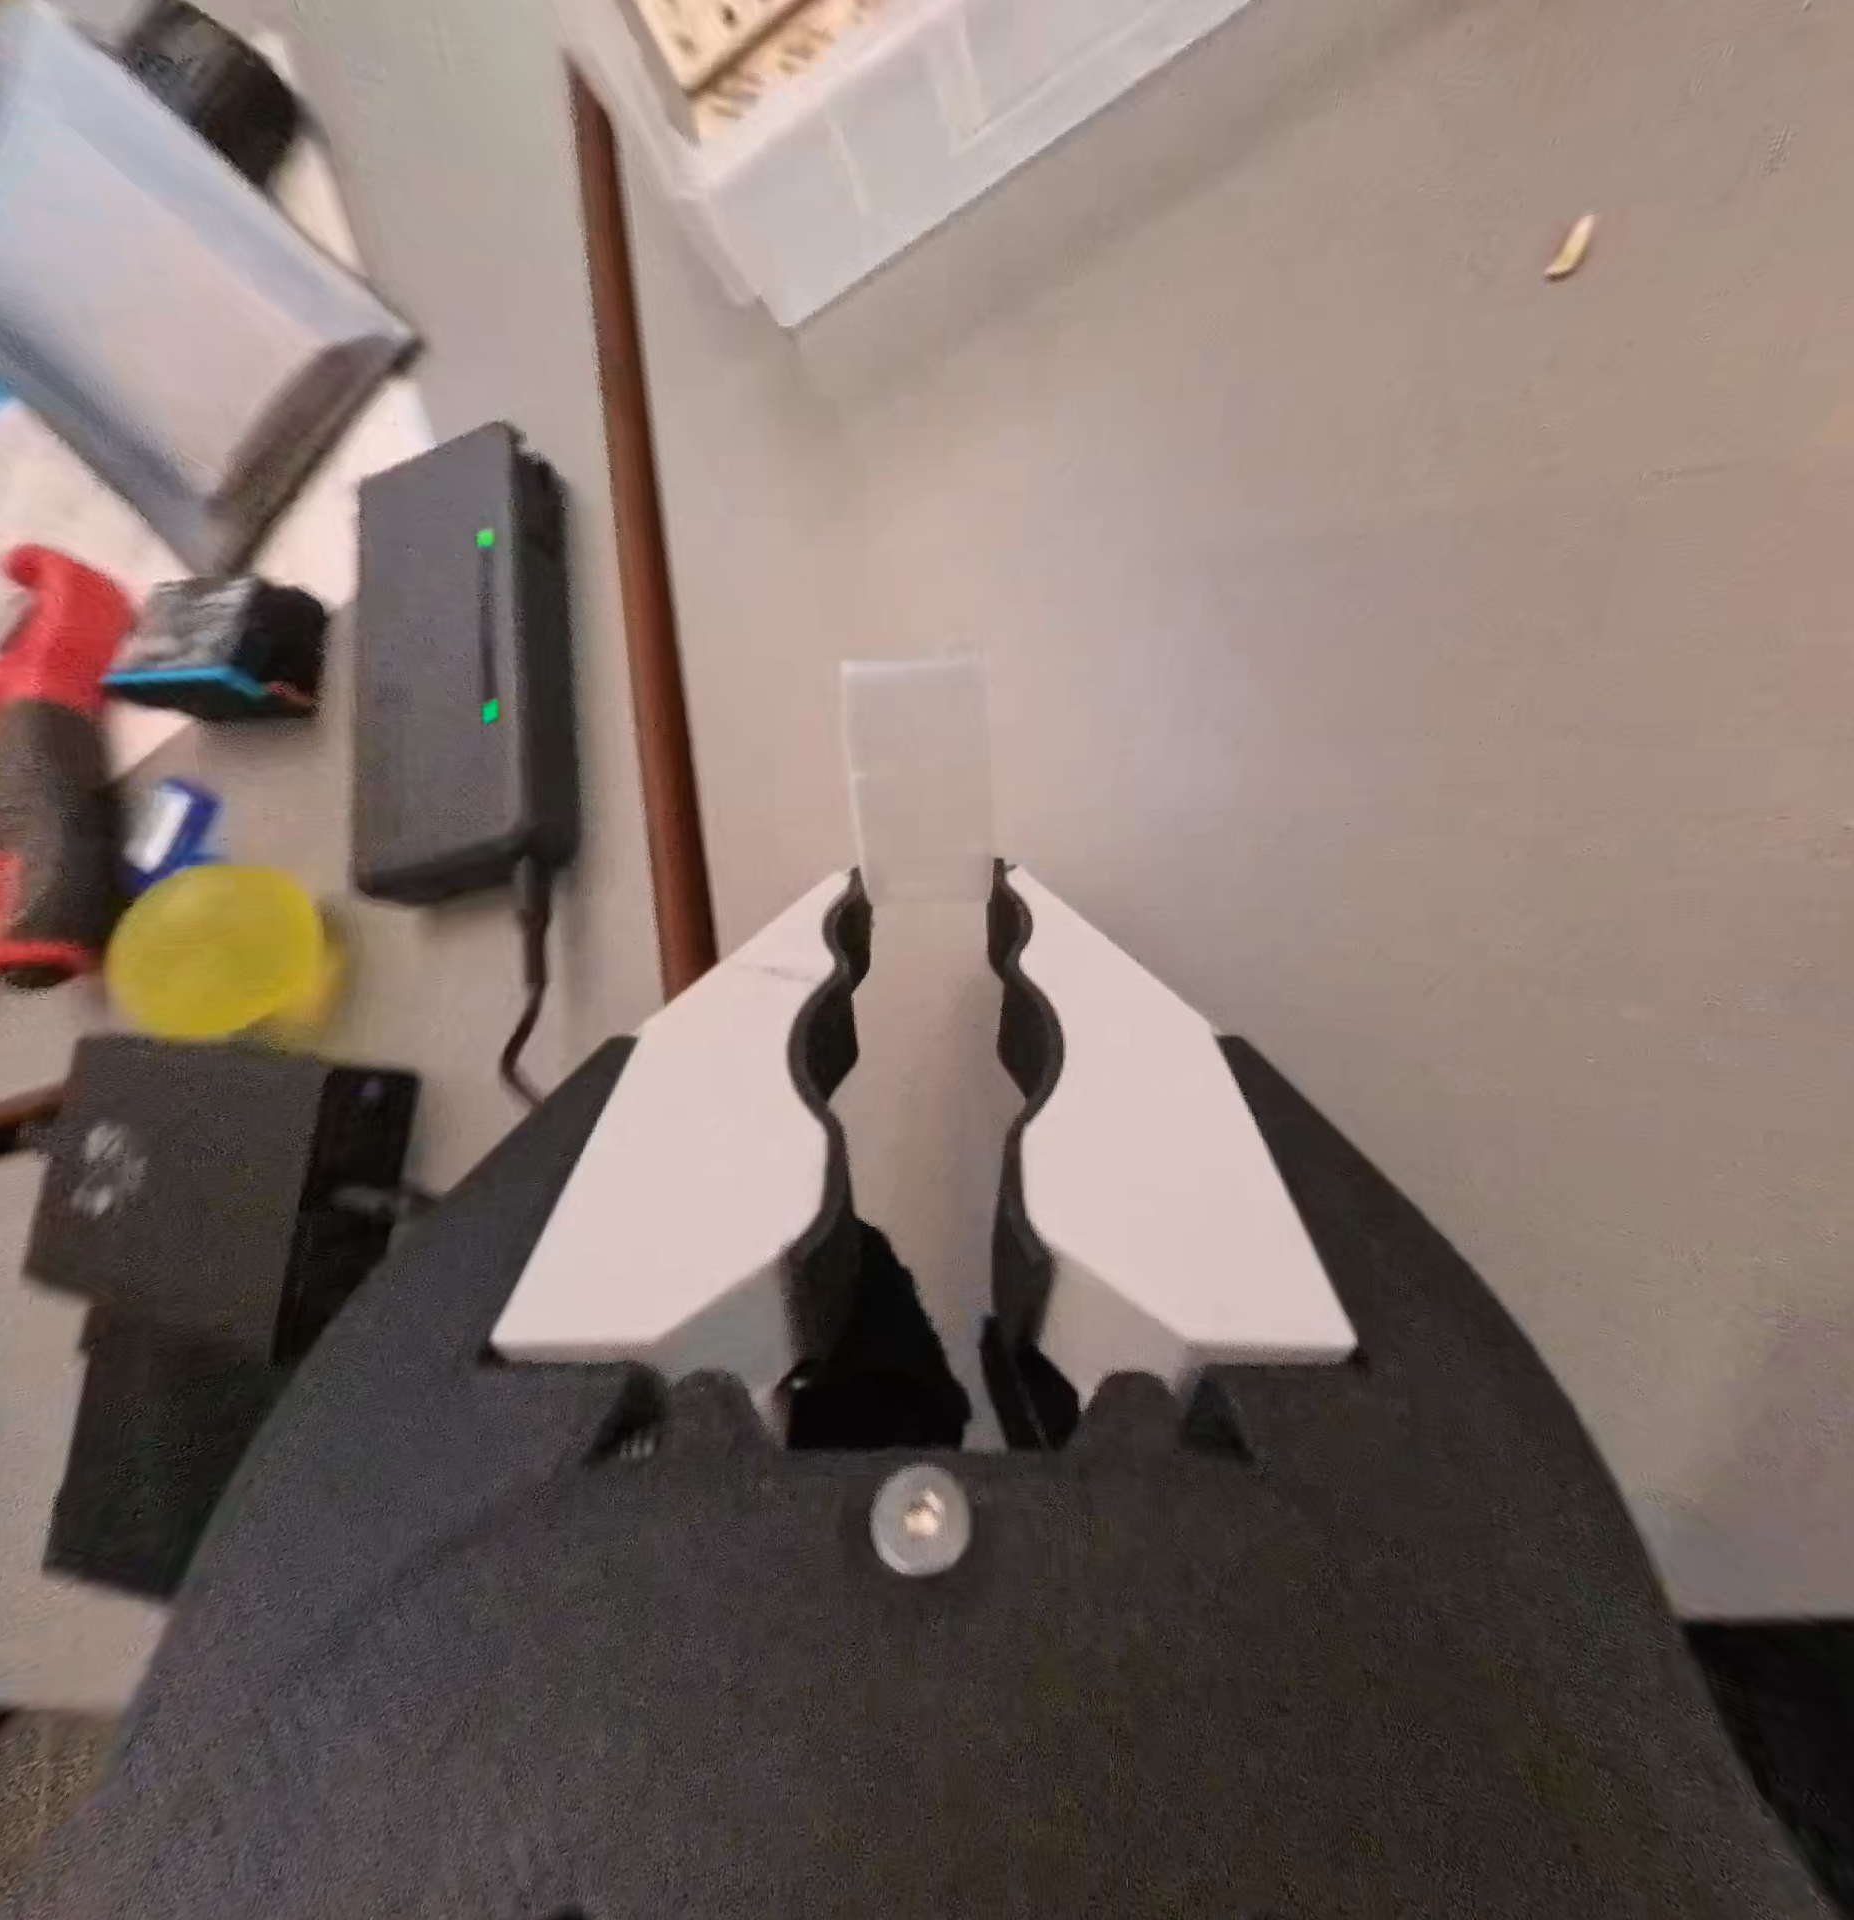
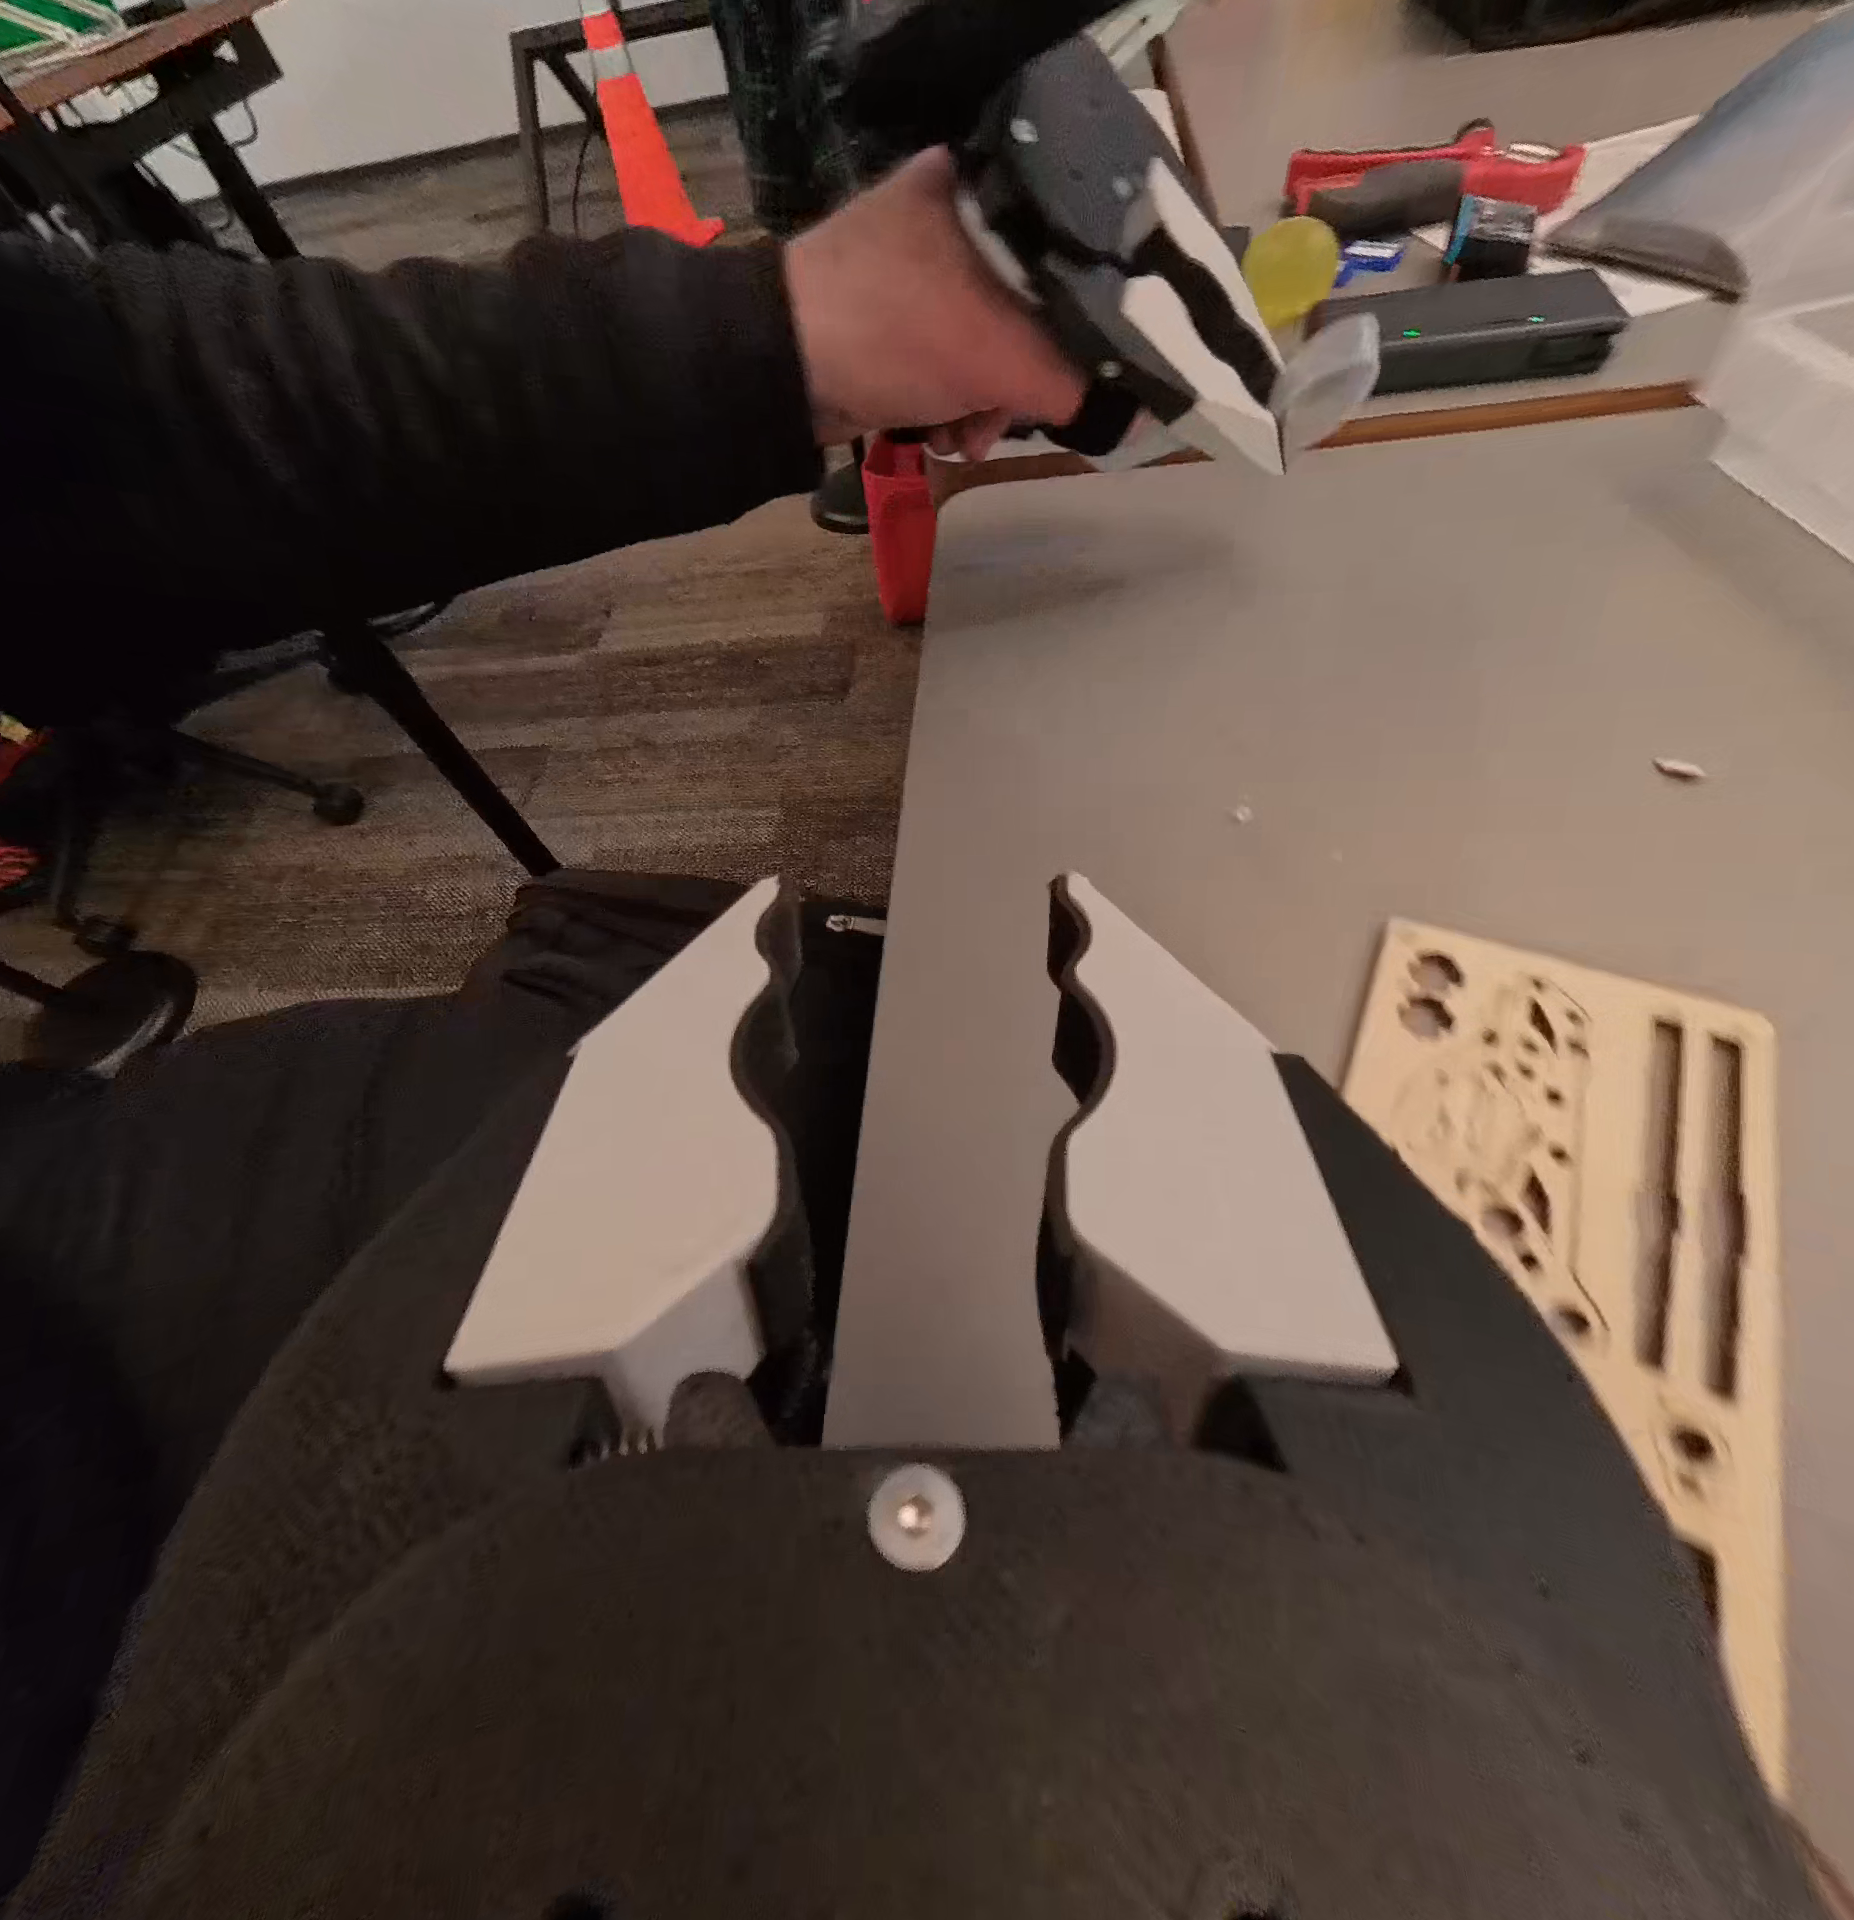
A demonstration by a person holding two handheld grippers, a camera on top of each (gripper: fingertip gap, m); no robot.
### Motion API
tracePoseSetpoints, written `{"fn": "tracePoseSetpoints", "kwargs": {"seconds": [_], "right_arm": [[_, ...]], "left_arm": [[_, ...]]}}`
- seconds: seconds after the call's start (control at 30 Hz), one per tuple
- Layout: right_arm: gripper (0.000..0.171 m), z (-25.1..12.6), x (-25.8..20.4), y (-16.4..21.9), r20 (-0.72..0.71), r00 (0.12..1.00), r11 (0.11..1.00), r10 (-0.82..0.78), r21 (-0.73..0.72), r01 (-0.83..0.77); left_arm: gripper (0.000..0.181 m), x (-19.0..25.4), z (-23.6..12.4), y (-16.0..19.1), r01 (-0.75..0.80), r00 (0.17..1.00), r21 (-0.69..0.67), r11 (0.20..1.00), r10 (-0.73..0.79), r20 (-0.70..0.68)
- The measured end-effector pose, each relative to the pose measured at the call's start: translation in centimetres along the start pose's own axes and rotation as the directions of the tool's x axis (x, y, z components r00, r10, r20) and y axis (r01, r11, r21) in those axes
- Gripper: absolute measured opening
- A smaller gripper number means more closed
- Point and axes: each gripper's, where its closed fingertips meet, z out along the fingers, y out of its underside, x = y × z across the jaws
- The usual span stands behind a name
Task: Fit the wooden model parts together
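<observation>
My left gripper [image 1: 925, 873] is shut on a pale flat piece [image 1: 918, 758] that sticks out past its fingertips, held above the grey table [image 1: 1370, 727]. The right wrist view shows this gripper [image 2: 1271, 416] in a person's hand [image 2: 902, 312], up over the table's far side, with the pale piece [image 2: 1328, 369] in its tips. My right gripper [image 2: 923, 883] is open and empty, straddling the table's left edge. A light wooden sheet with cut-out shapes [image 2: 1567, 1247] lies flat on the table [image 2: 1318, 623] just right of my right gripper.
A white box [image 1: 902, 177] sits at the table's far side, with a wood sliver [image 1: 1567, 249] nearby. A black power brick [image 1: 455, 665], yellow disc [image 1: 216, 951] and red-black tool [image 1: 29, 769] lie beyond a brown edge. An orange cone [image 2: 642, 125] stands on the floor. The left gripper's tips are roughly 30 cm from the right gripper's. The black power brick [image 1: 455, 665] is closer to my left gripper, around 15 cm from its tips; the right tips are 40 cm off. It is also in sight in the right wrist view [image 2: 1443, 316].
</observation>
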Motion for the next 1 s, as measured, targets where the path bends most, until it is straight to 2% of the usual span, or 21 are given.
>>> {"fn": "tracePoseSetpoints", "kwargs": {"seconds": [0.03, 0.1, 0.17, 0.2, 0.3, 0.4, 0.5, 0.6, 0.7, 0.77, 0.83, 0.9, 1.0], "right_arm": [[0.046, -1.1, 0.4, 0.4, -0.010, 1.000, 1.000, 0.015, 0.007, -0.015], [0.045, -2.9, 1.1, 1.2, -0.022, 0.998, 0.998, 0.060, 0.016, -0.060], [0.044, -4.3, 2.1, 1.7, -0.035, 0.994, 0.994, 0.107, 0.023, -0.106], [0.046, -4.9, 2.6, 1.9, -0.044, 0.991, 0.992, 0.123, 0.023, -0.122], [0.049, -6.8, 4.6, 2.1, -0.086, 0.987, 0.991, 0.137, 0.012, -0.137], [0.050, -8.8, 6.3, 1.6, -0.132, 0.983, 0.992, 0.129, 0.013, -0.128], [0.050, -11.2, 7.8, 1.4, -0.198, 0.973, 0.993, 0.118, 0.004, -0.120], [0.046, -14.4, 9.5, 2.2, -0.305, 0.949, 0.994, 0.085, -0.034, -0.100], [0.038, -17.7, 11.1, 4.7, -0.401, 0.912, 0.986, 0.088, -0.092, -0.136], [0.029, -19.6, 11.9, 7.2, -0.459, 0.884, 0.972, 0.086, -0.154, -0.175], [0.029, -20.7, 12.3, 10.0, -0.496, 0.864, 0.945, 0.085, -0.235, -0.228], [0.027, -21.0, 12.2, 12.3, -0.511, 0.856, 0.916, 0.081, -0.301, -0.266], [0.028, -20.3, 12.0, 14.4, -0.520, 0.850, 0.881, 0.088, -0.358, -0.310]], "left_arm": [[0.021, 0.4, 1.8, -0.5, -0.009, 0.999, -0.050, 0.999, 0.007, -0.043], [0.021, 0.2, 4.7, -2.6, -0.006, 0.998, -0.045, 0.999, 0.003, -0.060], [0.021, 0.5, 7.1, -3.1, 0.003, 0.994, -0.114, 0.993, -0.016, -0.108], [0.021, 0.4, 8.0, -3.8, 0.017, 0.993, -0.102, 0.995, -0.029, -0.114], [0.022, 0.2, 9.5, -5.4, 0.030, 0.990, -0.099, 0.995, -0.043, -0.135], [0.036, 0.2, 10.1, -6.5, 0.029, 0.991, -0.090, 0.996, -0.040, -0.124], [0.052, -0.3, 9.3, -7.8, 0.044, 0.995, -0.033, 0.998, -0.047, -0.087], [0.061, -0.4, 6.9, -8.9, 0.072, 0.996, 0.031, 0.997, -0.071, -0.055], [0.062, 1.2, 3.9, -10.4, 0.009, 0.999, 0.114, 0.993, -0.005, -0.041], [0.059, 3.9, 1.9, -12.0, -0.035, 0.995, 0.196, 0.980, 0.052, -0.081], [0.054, 7.2, 0.4, -13.6, -0.058, 0.986, 0.274, 0.960, 0.097, -0.133], [0.054, 11.5, -0.2, -14.7, -0.083, 0.958, 0.318, 0.945, 0.163, -0.237], [0.051, 16.7, -0.3, -16.3, -0.145, 0.913, 0.378, 0.915, 0.270, -0.305]]}}
